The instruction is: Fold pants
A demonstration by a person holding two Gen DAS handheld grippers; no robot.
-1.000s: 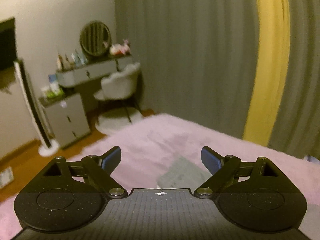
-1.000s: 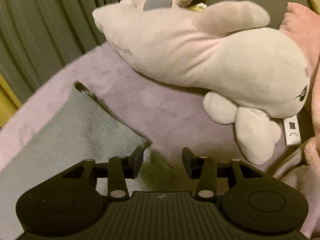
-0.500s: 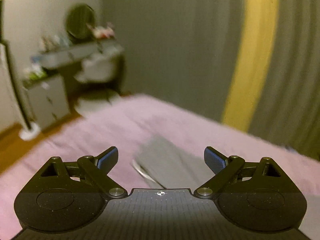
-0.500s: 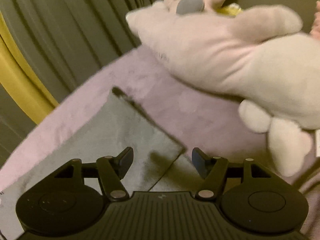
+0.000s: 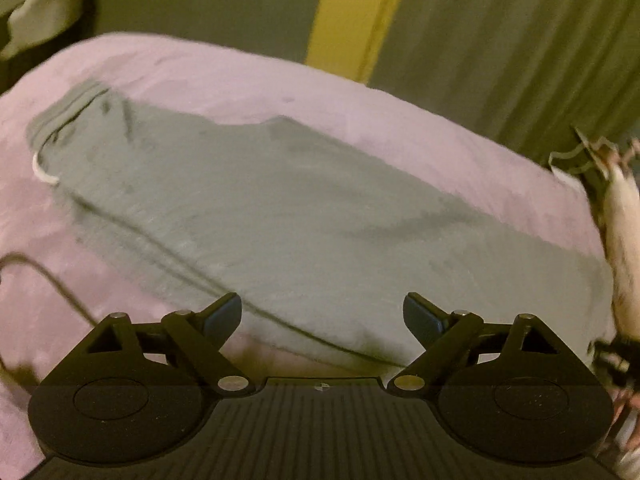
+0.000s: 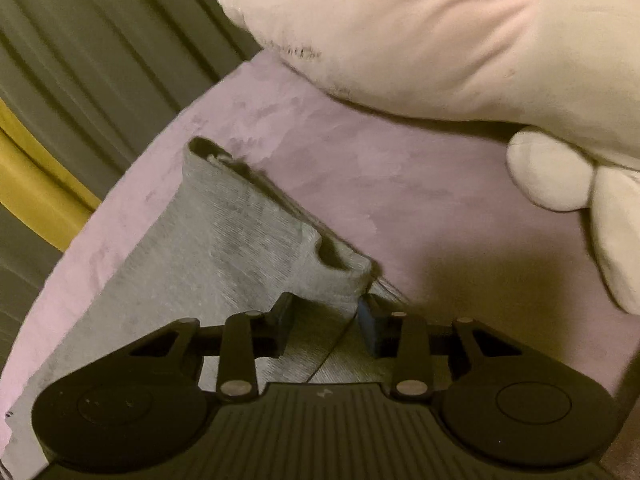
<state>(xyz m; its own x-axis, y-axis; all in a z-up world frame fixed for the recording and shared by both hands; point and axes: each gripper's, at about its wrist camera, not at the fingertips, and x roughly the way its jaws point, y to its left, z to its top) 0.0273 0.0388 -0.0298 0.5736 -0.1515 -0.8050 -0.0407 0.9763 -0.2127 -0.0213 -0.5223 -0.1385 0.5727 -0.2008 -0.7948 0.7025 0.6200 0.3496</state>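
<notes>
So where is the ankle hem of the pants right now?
In the right wrist view the hem lies just ahead of the right gripper, bunched between its fingers on the pink bedspread, below the plush toy.

A pink fleece blanket (image 5: 400, 120) covers the bed, its surface soft and slightly rumpled. Behind it hang grey-green curtains (image 5: 500, 40) with a yellow curtain panel (image 5: 352, 12) between them. A large pale plush toy (image 6: 460, 40) lies across the blanket's far side, one stubby limb (image 6: 548, 172) resting on the pink fleece.
</notes>
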